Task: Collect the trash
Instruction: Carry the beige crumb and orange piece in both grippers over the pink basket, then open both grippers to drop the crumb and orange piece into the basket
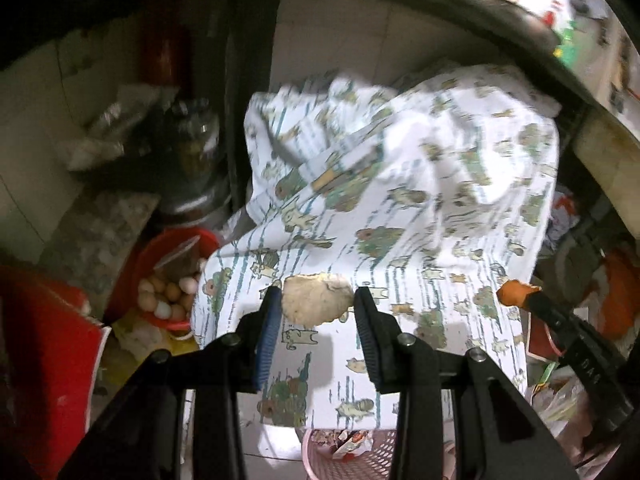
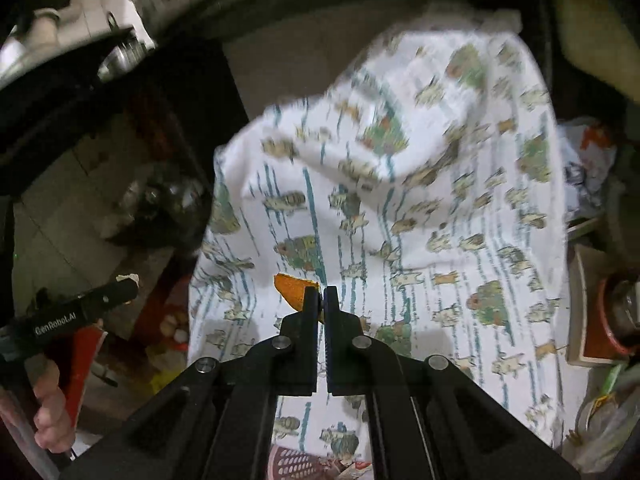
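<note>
We are holding the left gripper (image 1: 316, 306) with its jaws partly apart, clamped on a pale beige, rough-edged flat scrap of peel (image 1: 316, 300); both pads are pressing its sides. We are holding the right gripper (image 2: 321, 300) with its jaws drawn together on a thin orange piece of peel (image 2: 294, 290), which is sticking out to the left of the tips. In the left wrist view the same orange piece (image 1: 516, 294) is showing at the right gripper's tip, well to the right of the beige scrap. In the right wrist view a hand (image 2: 50, 404) is gripping the left gripper's handle at lower left.

Directly below both grippers a pink perforated plastic basket (image 1: 352, 458) is sitting on the pale tiled floor (image 1: 268, 440), with crumpled wrappers (image 1: 348, 442) lying inside it. Its rim is also showing at the bottom of the right wrist view (image 2: 296, 464).

Beyond the tips a white cloth printed with green and tan cartoon animals and blue stripes (image 1: 400, 200) is hanging in folds and filling the middle of both views.

To the left of the cloth a red plastic bucket (image 1: 152, 256) is holding eggs (image 1: 168, 292). Farther left and back a dark glass jar (image 1: 196, 140) is standing; it is blurred.
</note>
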The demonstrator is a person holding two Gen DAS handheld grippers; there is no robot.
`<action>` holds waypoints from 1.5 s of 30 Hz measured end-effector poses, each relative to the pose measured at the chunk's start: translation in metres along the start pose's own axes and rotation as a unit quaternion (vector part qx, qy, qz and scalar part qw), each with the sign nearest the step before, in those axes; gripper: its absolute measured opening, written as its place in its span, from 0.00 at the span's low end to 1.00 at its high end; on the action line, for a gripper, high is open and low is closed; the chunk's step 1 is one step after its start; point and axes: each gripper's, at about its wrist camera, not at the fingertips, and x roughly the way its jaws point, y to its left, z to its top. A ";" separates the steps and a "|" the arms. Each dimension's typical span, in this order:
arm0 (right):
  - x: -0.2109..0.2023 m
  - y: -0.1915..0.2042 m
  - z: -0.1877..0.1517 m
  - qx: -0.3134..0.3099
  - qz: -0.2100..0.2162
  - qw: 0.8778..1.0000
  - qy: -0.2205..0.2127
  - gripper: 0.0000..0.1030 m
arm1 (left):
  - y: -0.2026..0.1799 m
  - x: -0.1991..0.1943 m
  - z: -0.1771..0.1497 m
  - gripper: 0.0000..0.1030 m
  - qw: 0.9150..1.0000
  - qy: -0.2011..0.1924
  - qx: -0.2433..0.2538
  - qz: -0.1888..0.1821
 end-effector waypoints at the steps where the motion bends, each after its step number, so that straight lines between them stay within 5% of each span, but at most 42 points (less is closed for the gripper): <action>1: -0.015 0.000 -0.003 0.002 0.002 1.000 -0.008 0.03 | -0.004 -0.011 -0.004 0.34 1.000 -0.008 0.002 0.001; 5: -0.063 0.003 -0.012 0.010 0.000 0.999 -0.030 0.03 | -0.019 -0.046 -0.024 0.34 0.998 -0.051 0.012 0.031; 10: -0.111 0.004 -0.035 0.013 -0.021 0.998 -0.054 0.03 | -0.032 -0.077 -0.052 0.34 0.997 -0.072 0.013 0.024; 12: -0.124 0.005 -0.048 0.018 -0.015 0.998 -0.054 0.03 | -0.037 -0.083 -0.064 0.17 0.997 -0.071 0.017 0.025; 15: -0.125 0.007 -0.067 0.009 -0.013 0.999 -0.044 0.03 | -0.040 -0.079 -0.079 0.17 0.998 -0.053 0.021 0.008; 18: -0.104 0.005 -0.085 0.005 -0.024 1.000 -0.008 0.03 | -0.044 -0.057 -0.093 0.06 0.999 -0.022 0.028 -0.001; 22: -0.078 -0.005 -0.107 0.005 -0.034 0.999 0.034 0.03 | -0.042 -0.019 -0.116 0.06 0.996 0.057 0.003 -0.068; 36: 0.061 -0.035 -0.196 0.042 -0.031 0.970 0.239 0.03 | -0.038 0.088 -0.185 0.05 0.978 0.207 -0.005 -0.037; 45: 0.091 -0.063 -0.224 0.126 -0.023 0.956 0.265 0.03 | -0.035 0.107 -0.205 0.05 0.974 0.225 -0.003 -0.024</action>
